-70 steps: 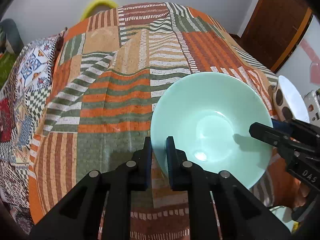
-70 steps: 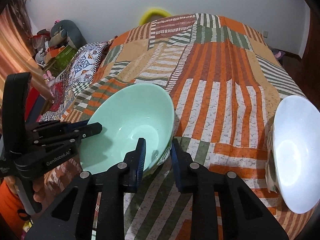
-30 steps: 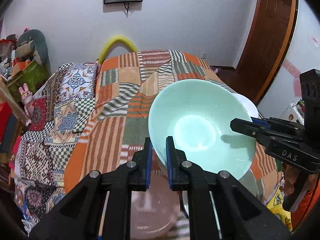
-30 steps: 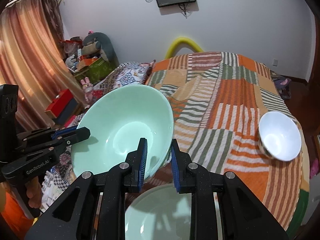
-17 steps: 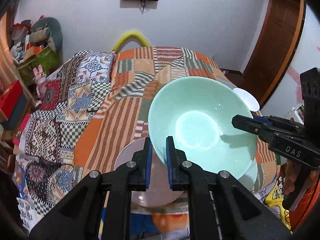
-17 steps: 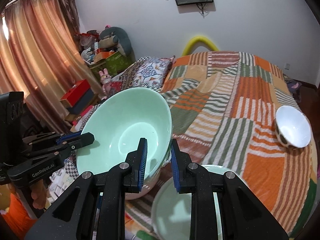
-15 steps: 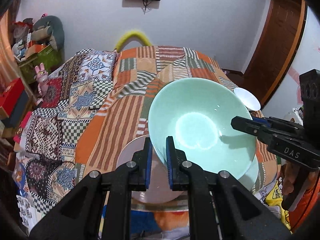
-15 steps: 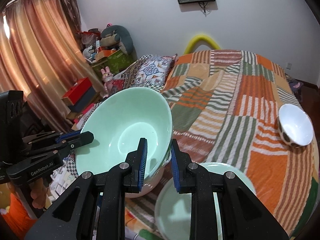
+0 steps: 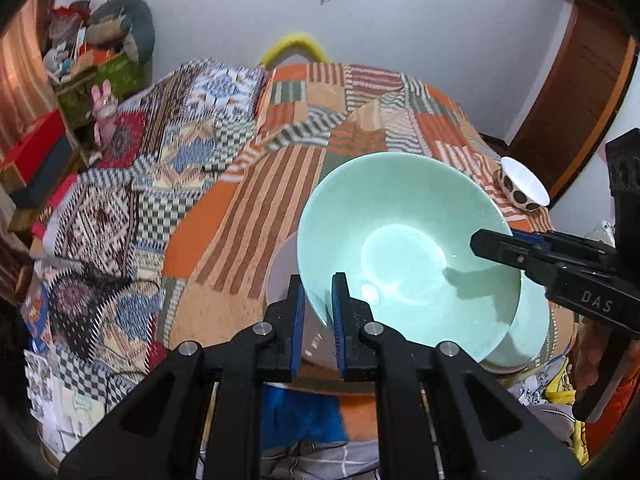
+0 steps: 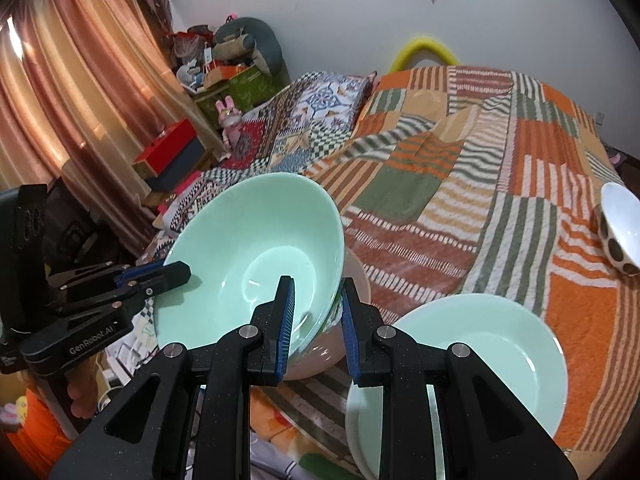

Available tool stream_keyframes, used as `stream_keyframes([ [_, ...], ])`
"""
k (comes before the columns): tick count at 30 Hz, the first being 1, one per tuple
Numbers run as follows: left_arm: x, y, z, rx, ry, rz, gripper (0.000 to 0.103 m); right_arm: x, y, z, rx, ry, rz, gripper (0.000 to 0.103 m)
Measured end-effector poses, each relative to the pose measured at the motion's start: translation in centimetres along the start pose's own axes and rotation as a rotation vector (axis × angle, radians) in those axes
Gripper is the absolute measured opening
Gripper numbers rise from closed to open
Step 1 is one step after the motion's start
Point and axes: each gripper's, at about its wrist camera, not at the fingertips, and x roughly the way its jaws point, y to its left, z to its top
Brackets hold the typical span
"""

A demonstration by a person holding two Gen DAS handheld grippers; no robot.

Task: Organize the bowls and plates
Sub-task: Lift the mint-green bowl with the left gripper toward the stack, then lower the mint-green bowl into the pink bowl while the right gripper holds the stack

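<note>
The mint-green bowl (image 9: 404, 248), gripped at opposite rims by the left gripper (image 9: 319, 312) and right gripper (image 10: 316, 312), half hides a pinkish bowl (image 10: 352, 320) beneath. A mint-green plate (image 10: 480, 344) lies right; a spotted bowl (image 10: 618, 232) sits far right.

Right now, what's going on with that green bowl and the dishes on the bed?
A person holds the mint-green bowl by its rim with both tools: the left gripper and the right gripper are each shut on opposite edges. The bowl is tilted, in the air above a pink bowl near the bed's edge. A green plate lies beside it on the striped bedspread, and a small spotted bowl sits farther off.
</note>
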Motion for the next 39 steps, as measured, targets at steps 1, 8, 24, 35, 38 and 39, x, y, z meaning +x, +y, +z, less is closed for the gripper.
stream_keyframes([
  [1, 0.5, 0.3, -0.3, -0.011, 0.011, -0.001, 0.012, 0.3, 0.0, -0.1, -0.001, 0.007, 0.001, 0.021],
  [8, 2.5, 1.2, -1.5, -0.041, 0.048, 0.009, 0.012, 2.0, 0.0, -0.8, 0.014, 0.046, 0.002, 0.021],
  [24, 5.9, 2.1, -2.3, -0.074, 0.107, 0.030, 0.012, 5.5, -0.3, -1.7, 0.012, 0.119, -0.027, 0.022],
  [35, 6.8, 2.2, -2.1, -0.071, 0.115, 0.045, 0.012, 6.7, -0.6, -1.9, 0.007, 0.147, -0.044, 0.022],
  [38, 7.0, 2.3, -2.0, -0.070, 0.115, 0.055, 0.012, 7.2, -0.6, -2.1, 0.007, 0.159, -0.044, 0.022],
  [39, 7.0, 2.4, -2.0, -0.071, 0.115, 0.057, 0.012, 7.3, -0.6, -2.2, 0.006, 0.162, -0.045, 0.022],
])
